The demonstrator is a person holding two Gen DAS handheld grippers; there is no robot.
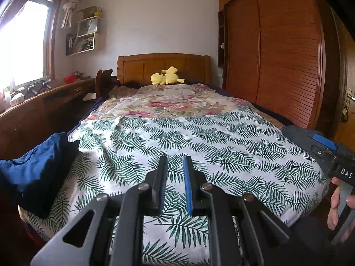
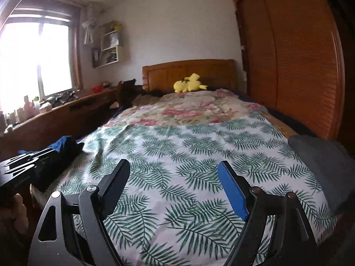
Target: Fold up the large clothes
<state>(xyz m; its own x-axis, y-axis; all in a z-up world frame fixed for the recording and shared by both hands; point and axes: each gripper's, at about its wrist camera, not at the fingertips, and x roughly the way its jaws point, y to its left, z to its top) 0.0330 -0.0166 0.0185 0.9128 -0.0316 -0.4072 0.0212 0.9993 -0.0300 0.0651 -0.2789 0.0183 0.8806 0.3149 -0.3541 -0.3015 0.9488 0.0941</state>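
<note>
A crumpled dark blue garment (image 1: 37,168) lies on the near left corner of the bed, also seen in the right wrist view (image 2: 64,144). A dark grey garment (image 2: 321,173) lies at the bed's right edge. My left gripper (image 1: 175,161) hovers over the palm-leaf sheet (image 1: 221,146), right of the blue garment. Its jaws are almost together, with only a narrow slit and nothing in it. My right gripper (image 2: 173,163) stands open over the same sheet (image 2: 188,150), empty, left of the grey garment. A hand (image 1: 335,204) holds its handle.
A floral quilt (image 1: 168,104) covers the far half of the bed, with a yellow plush toy (image 1: 166,78) at the wooden headboard (image 1: 164,64). A slatted wardrobe (image 1: 277,55) runs along the right. A cluttered wooden desk (image 1: 44,102) stands under the window on the left.
</note>
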